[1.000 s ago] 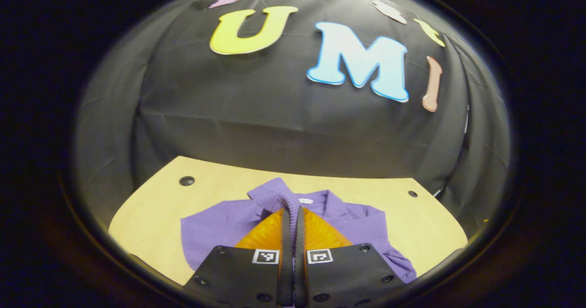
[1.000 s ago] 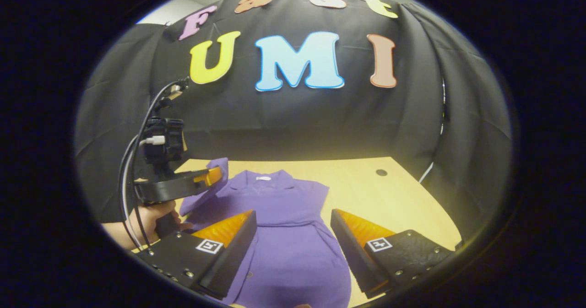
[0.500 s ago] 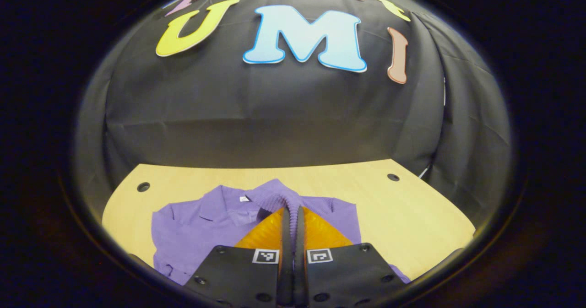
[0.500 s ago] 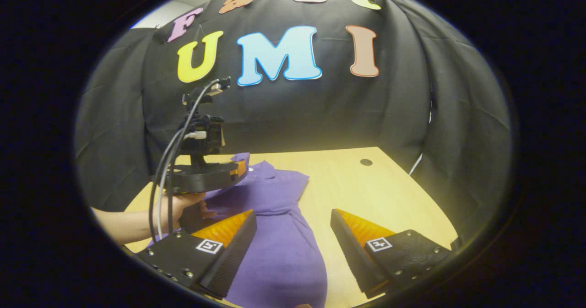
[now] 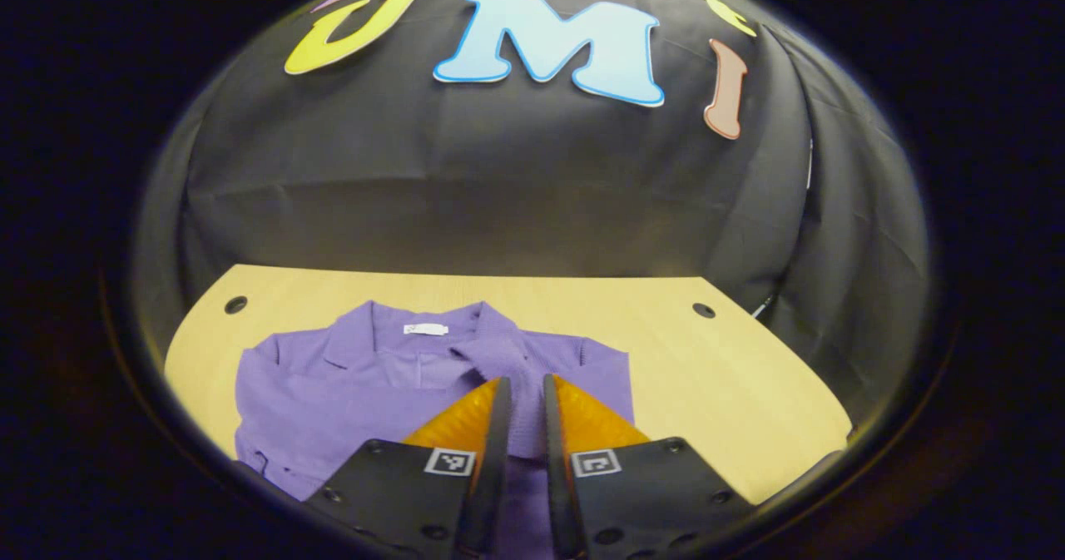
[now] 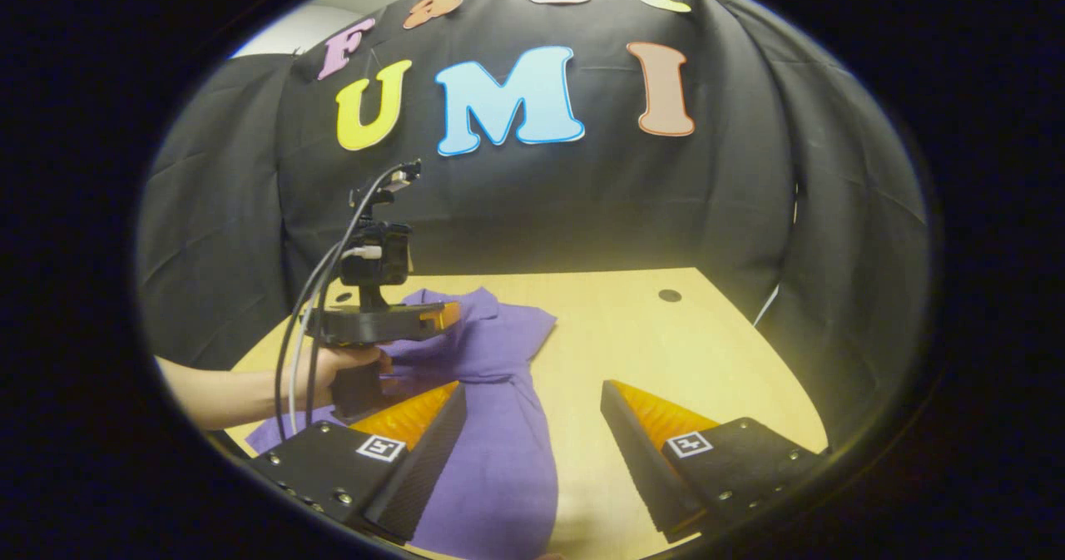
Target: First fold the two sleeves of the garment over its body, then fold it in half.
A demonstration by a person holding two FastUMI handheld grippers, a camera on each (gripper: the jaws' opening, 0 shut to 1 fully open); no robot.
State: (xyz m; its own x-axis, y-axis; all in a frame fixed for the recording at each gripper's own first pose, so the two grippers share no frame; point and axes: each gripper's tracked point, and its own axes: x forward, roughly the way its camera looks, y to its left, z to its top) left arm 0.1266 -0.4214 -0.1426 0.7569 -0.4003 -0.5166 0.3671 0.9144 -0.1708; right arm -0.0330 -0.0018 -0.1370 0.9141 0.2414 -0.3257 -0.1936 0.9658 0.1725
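Note:
A purple collared garment (image 5: 349, 385) lies flat on the wooden table (image 5: 707, 377), collar toward the booth wall. One ribbed sleeve (image 5: 499, 352) rests across its body just ahead of my left gripper (image 5: 526, 379), whose orange fingers stand slightly parted with purple cloth showing in the gap. In the right gripper view the left gripper (image 6: 441, 314), held by a hand (image 6: 333, 364), hovers low over the garment (image 6: 499, 460) near its collar. My right gripper (image 6: 532, 387) is open wide above the garment's lower part and the bare table (image 6: 666, 344), holding nothing.
Round holes sit in the tabletop near its far corners (image 5: 236, 304) (image 5: 703, 309) (image 6: 669, 295). Black cloth walls close in the table at the back and on both sides. Cables (image 6: 316, 310) hang from the left gripper's camera mount.
The left gripper carried the sleeve rightward over the garment's body, lowered it, and its fingers parted from shut to a narrow gap. The right gripper stayed open, nearly still.

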